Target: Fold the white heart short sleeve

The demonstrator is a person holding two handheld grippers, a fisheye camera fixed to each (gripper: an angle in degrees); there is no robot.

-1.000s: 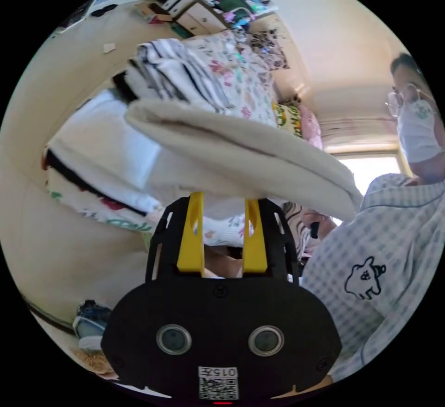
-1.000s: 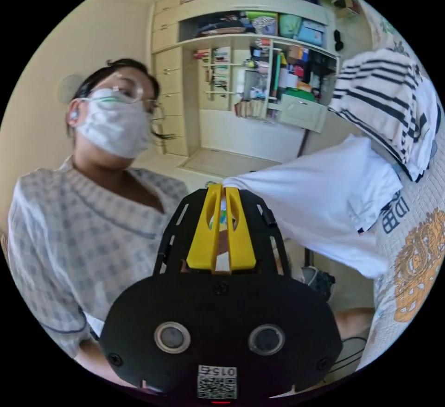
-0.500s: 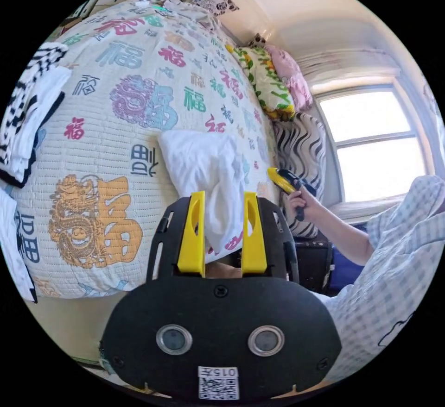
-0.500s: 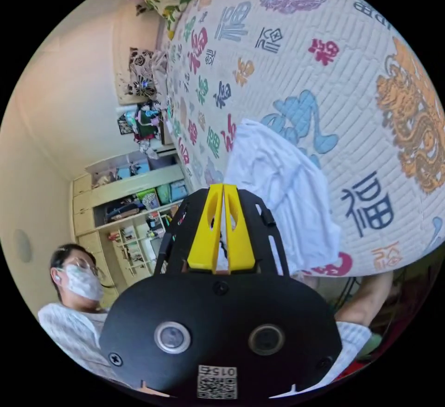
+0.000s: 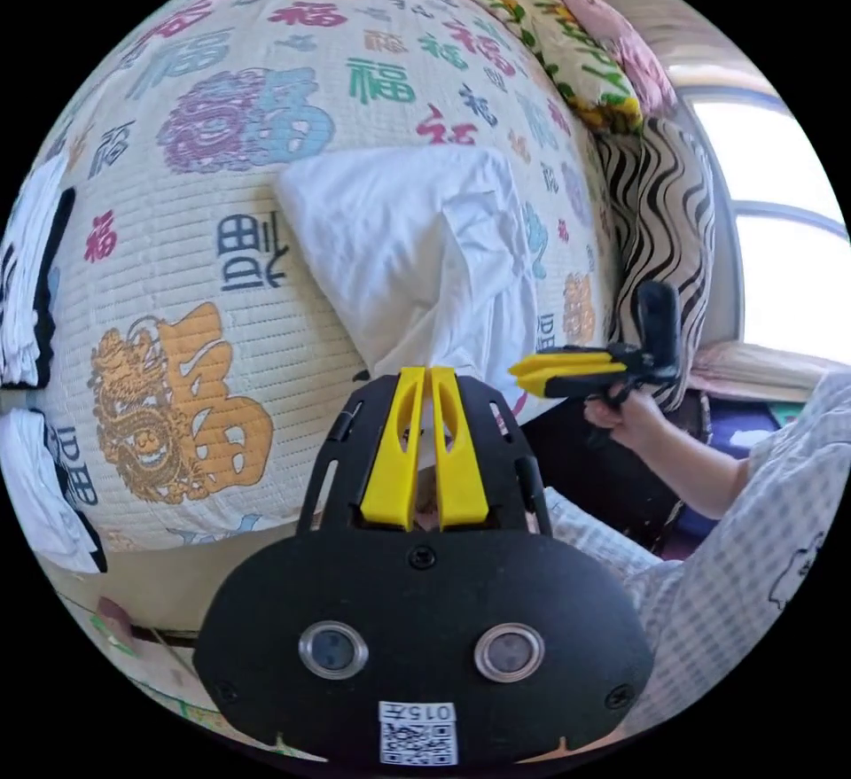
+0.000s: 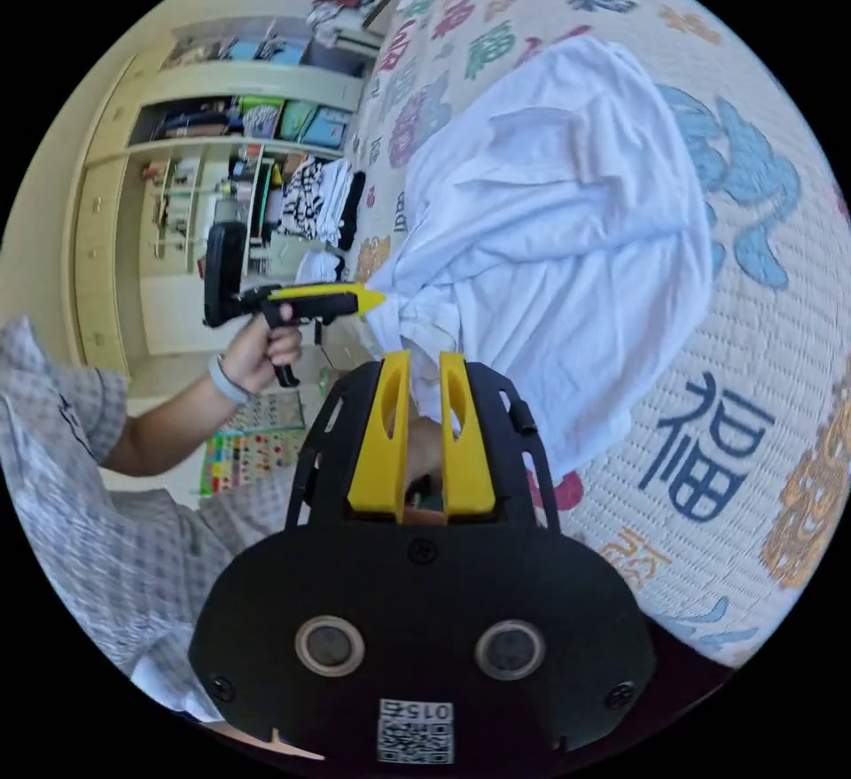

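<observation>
A cream quilted bedspread printed with coloured characters and an orange dragon motif covers the bed, and it shows again in the right gripper view. Its near edge drops away just below the garment in both views. At one side of the bed stand a zebra-striped cushion and a floral pillow, with a bright window beyond them. Across the room, pale wooden shelves are crowded with items.

The white short-sleeved shirt lies crumpled on the bedspread close to the near edge, its lower hem bunched toward the grippers; in the right gripper view the shirt spreads loosely with folds across it. Bare quilt lies open on all the far sides of it. A stack of black-and-white folded clothes sits well apart at the bed's other end.

The left gripper has its yellow jaws closed together on the shirt's bunched edge, and from the right gripper view the left gripper pinches a gathered corner of the fabric, held by a hand. The right gripper has its jaws narrowly parted with nothing between them, just beside the shirt's hem. In the left gripper view the right gripper hangs off the bed edge, near the cloth, and whether it touches it I cannot tell.
</observation>
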